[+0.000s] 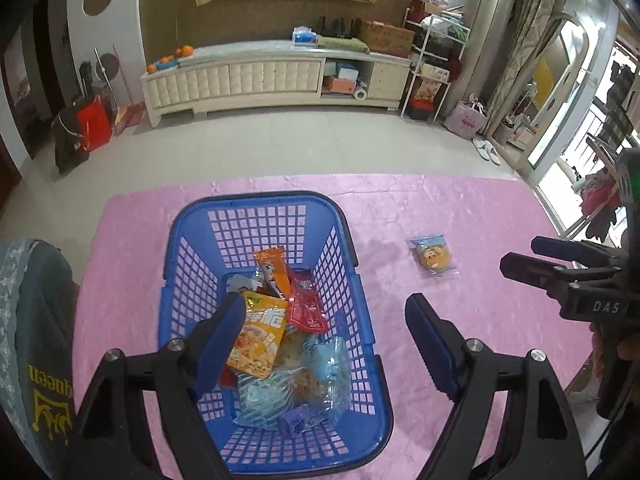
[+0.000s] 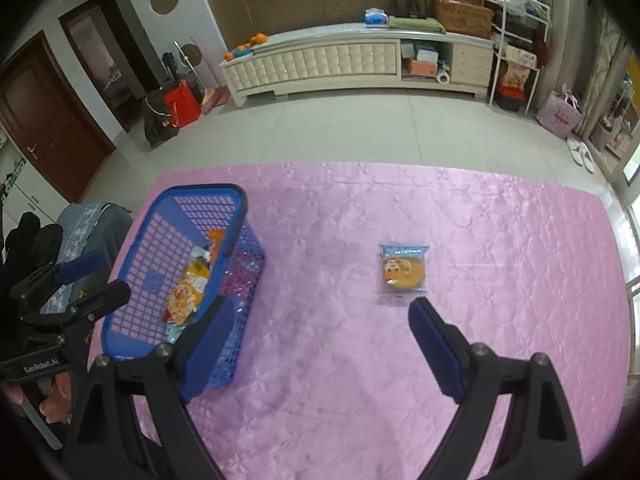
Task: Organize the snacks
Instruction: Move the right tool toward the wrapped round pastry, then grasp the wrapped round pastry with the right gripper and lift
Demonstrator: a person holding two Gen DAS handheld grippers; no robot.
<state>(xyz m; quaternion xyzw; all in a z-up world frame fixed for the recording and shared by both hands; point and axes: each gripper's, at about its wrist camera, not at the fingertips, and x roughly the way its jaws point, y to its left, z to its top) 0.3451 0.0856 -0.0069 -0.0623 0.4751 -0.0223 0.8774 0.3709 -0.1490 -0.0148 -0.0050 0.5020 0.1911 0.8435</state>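
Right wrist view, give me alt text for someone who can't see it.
One wrapped snack lies alone on a pink tablecloth, just beyond the open right tool. A blue basket holding other snack packets sits at left.

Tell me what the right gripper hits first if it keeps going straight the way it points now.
Probably the bare pink tablecloth, just short of the wrapped cake. The open right gripper aims between the blue basket and that packet; depth is hard to judge through the fisheye.
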